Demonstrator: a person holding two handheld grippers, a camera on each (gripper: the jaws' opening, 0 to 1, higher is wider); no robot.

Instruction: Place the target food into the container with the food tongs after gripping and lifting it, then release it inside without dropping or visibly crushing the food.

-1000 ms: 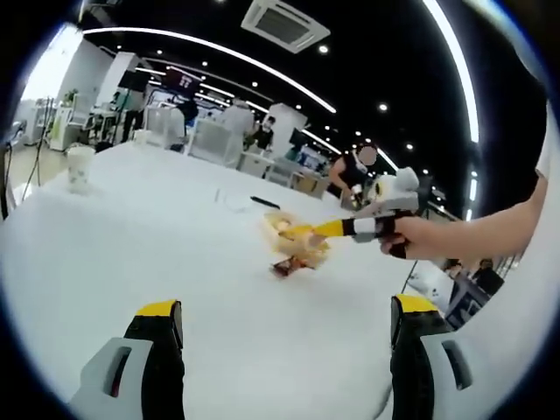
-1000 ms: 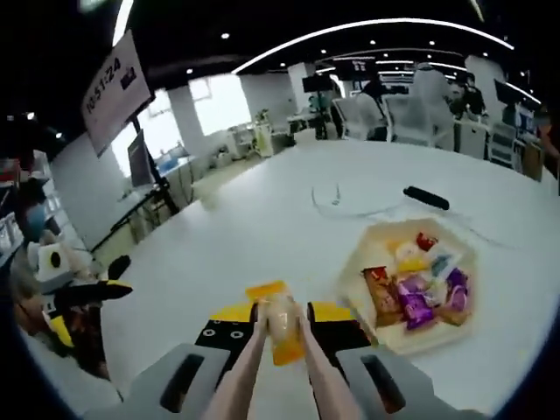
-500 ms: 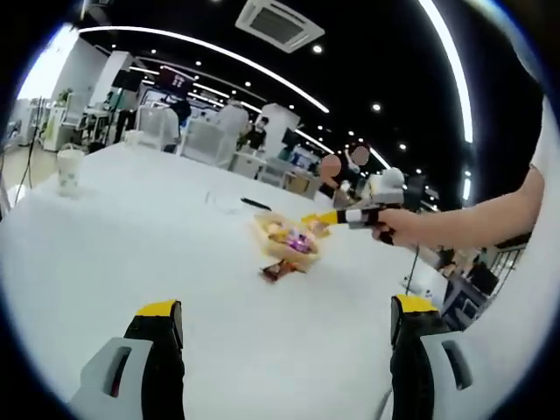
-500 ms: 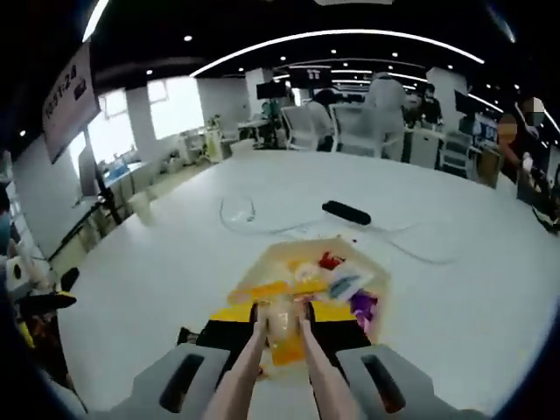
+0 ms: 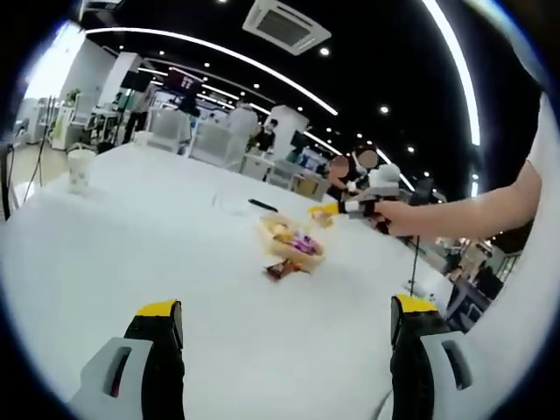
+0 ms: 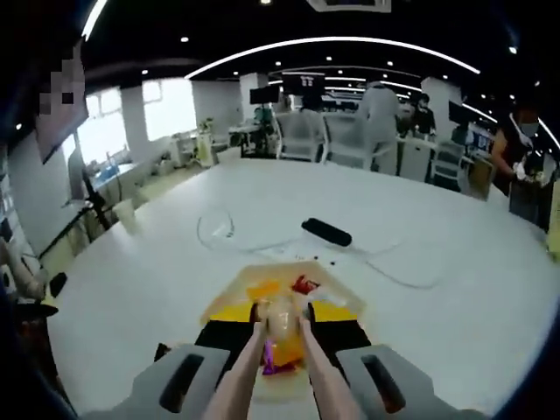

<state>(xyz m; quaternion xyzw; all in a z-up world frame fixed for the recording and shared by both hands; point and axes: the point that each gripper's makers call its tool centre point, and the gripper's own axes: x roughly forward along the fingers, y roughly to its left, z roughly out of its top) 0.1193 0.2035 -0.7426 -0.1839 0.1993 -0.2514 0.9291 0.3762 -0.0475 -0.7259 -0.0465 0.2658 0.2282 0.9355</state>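
Observation:
In the right gripper view, my right gripper (image 6: 282, 328) is shut on a pair of pale food tongs (image 6: 248, 372). The tong tips pinch a pale snack in a yellow wrapper (image 6: 281, 318). It hangs directly over the shallow beige container (image 6: 229, 292), which holds several colourful snack packets. In the left gripper view the same container (image 5: 290, 241) sits mid-table. The right gripper (image 5: 360, 206) reaches in from the right, with the yellow snack (image 5: 321, 212) just above the container's far rim. My left gripper (image 5: 284, 308) stands open near the table's front, with nothing between its jaws.
A loose snack packet (image 5: 280, 268) lies on the white table (image 5: 131, 227) just in front of the container. A black remote (image 6: 325, 232) and a thin cable (image 6: 219, 229) lie beyond it. A paper cup (image 5: 80, 167) stands far left. People and chairs fill the background.
The right gripper has carried the tongs and snack from beside the container to above it, and the loose packet has come into sight. The left gripper stays open and low.

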